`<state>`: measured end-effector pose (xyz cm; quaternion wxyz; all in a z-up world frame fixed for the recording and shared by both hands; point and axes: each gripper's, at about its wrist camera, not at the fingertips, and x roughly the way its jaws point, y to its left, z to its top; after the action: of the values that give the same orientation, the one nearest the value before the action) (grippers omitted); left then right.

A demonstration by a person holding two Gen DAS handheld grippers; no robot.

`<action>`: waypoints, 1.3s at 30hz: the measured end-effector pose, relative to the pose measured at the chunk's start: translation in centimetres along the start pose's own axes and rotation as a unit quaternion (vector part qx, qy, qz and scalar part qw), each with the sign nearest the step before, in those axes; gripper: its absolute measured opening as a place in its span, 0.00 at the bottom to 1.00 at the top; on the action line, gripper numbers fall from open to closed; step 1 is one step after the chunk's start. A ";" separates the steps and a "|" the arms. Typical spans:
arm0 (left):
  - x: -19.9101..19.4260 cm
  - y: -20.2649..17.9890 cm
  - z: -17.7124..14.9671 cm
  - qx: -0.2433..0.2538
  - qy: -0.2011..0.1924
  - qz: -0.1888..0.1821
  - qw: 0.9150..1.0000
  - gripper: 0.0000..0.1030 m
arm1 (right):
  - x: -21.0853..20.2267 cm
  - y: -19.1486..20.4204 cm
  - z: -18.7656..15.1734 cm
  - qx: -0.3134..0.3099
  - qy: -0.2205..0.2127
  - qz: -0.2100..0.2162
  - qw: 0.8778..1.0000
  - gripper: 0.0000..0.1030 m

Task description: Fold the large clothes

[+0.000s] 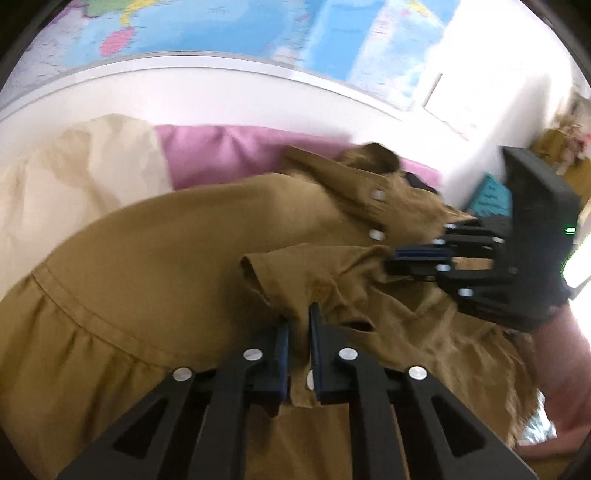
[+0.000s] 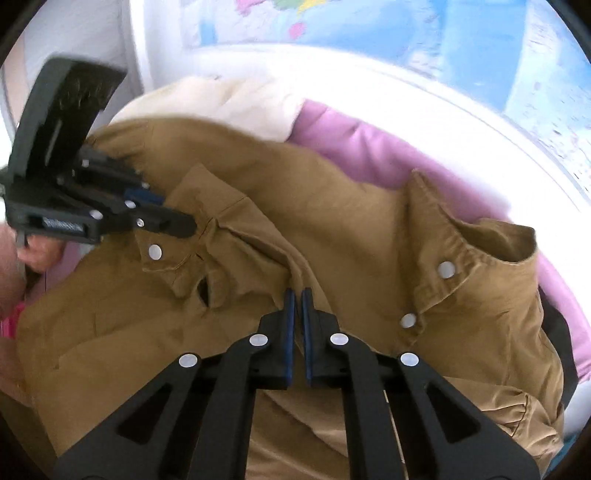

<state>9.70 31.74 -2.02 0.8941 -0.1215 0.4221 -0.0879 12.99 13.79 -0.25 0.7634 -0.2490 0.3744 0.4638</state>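
A mustard-brown buttoned garment [image 1: 177, 258] with white snaps and a collar [image 1: 373, 155] lies bunched over a pink cover. In the left wrist view my left gripper [image 1: 299, 317] is shut on a fold of the garment, and brown cloth shows between its blue pads. My right gripper [image 1: 391, 264] comes in from the right, its tips in the cloth below the collar. In the right wrist view my right gripper [image 2: 298, 295] is shut on a ridge of the garment [image 2: 332, 192] near the placket. My left gripper [image 2: 181, 221] grips the cloth at the upper left.
A pink cover [image 1: 229, 151] and a cream cloth [image 1: 74, 177] lie behind the garment. A white ledge and a world map [image 1: 221, 26] stand at the back. A teal box [image 1: 491, 195] sits at the right. A person's hand [image 1: 565, 358] holds the right gripper.
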 end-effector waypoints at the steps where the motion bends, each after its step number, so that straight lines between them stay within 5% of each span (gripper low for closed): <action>1: 0.6 0.3 0.0 -0.011 0.011 0.016 1.000 0.10 | 0.4 -0.3 0.1 0.013 0.007 -0.011 1.000 0.15; 3: 1.3 0.7 0.0 -0.018 0.023 0.035 0.999 0.14 | 0.2 -0.6 0.6 0.029 -0.005 -0.013 0.999 0.27; 8: 1.2 0.9 -0.1 -0.025 0.029 0.031 0.999 0.28 | -1.0 1.4 1.3 0.019 -0.051 0.046 0.997 0.23; 12: -0.6 -0.6 -0.8 -0.011 0.014 0.038 0.999 0.50 | 4.0 1.9 1.7 0.044 0.007 0.056 0.997 0.15; 14: -2.5 -1.3 -1.5 0.004 -0.004 0.054 0.999 0.50 | 6.3 1.4 1.4 0.060 0.040 0.043 0.996 0.13; 18: -9.0 -0.9 -3.9 0.024 -0.058 0.084 0.994 0.62 | 6.3 0.5 1.1 0.093 0.039 0.053 0.994 0.10; 24: -17.5 4.0 -8.5 0.004 -0.091 0.202 0.975 0.71 | 1.4 1.9 1.2 0.086 -0.006 0.058 0.995 0.37; 27: -18.7 7.0 -11.2 -0.016 -0.058 0.241 0.969 0.71 | -0.5 3.2 1.5 0.084 -0.029 0.093 0.992 0.44; 33: -18.7 9.5 -15.5 -0.028 -0.018 0.218 0.975 0.66 | -1.3 10.1 1.8 0.027 -0.023 0.175 0.984 0.47; 39: -18.9 10.0 -16.6 -0.025 -0.014 0.204 0.979 0.12 | -0.2 19.9 2.0 -0.052 -0.009 0.264 0.963 0.57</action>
<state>-14.53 43.80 -1.30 0.8956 -0.0563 0.4277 0.1083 -4.25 24.00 0.46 0.6033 -0.1764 0.3958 0.6695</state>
